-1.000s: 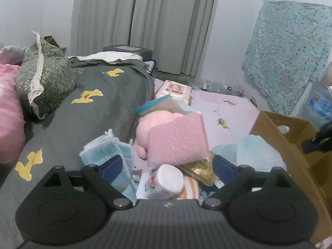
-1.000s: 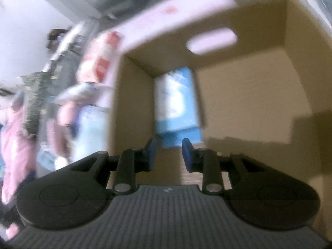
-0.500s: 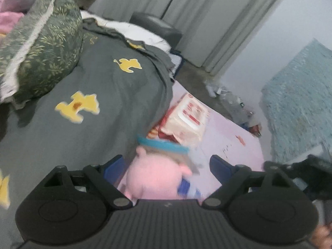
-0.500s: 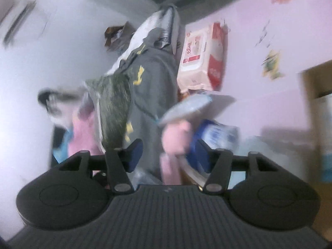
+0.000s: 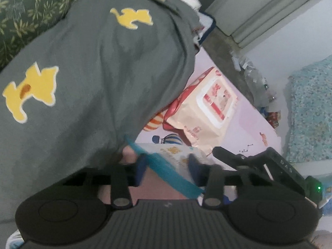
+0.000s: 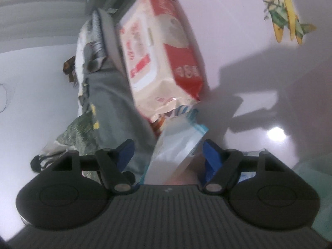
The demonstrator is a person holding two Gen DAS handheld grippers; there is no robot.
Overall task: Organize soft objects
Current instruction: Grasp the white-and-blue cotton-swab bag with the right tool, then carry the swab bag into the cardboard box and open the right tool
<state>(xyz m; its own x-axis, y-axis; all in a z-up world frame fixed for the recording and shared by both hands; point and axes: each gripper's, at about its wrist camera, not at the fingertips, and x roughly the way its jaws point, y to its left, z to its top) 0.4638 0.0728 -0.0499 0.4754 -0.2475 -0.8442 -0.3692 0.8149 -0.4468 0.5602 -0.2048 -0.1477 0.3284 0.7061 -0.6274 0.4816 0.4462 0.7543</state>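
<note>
A white soft pack with a blue edge (image 5: 172, 161) lies on the pink mat beside the bed, partly over a pink plush toy (image 5: 128, 155). My left gripper (image 5: 166, 166) has its jaws close together around the pack's blue edge; whether they grip it is unclear. My right gripper (image 6: 168, 155) is open, its fingers on either side of the same pack (image 6: 178, 149). The right gripper's body (image 5: 259, 166) shows in the left wrist view. A red and cream wet-wipes pack (image 5: 207, 110) lies just beyond; it also shows in the right wrist view (image 6: 157, 58).
The grey blanket with yellow animal patches (image 5: 83, 72) hangs over the bed edge on the left. A green leafy pillow (image 5: 31, 6) sits on the bed. The pink printed mat (image 6: 249, 31) spreads to the right. A turquoise cloth (image 5: 311, 114) hangs at the wall.
Both grippers have moved down and in to the pile by the bed. The right one came out of the cardboard box and opened wide. The left jaws have narrowed around the blue-edged pack.
</note>
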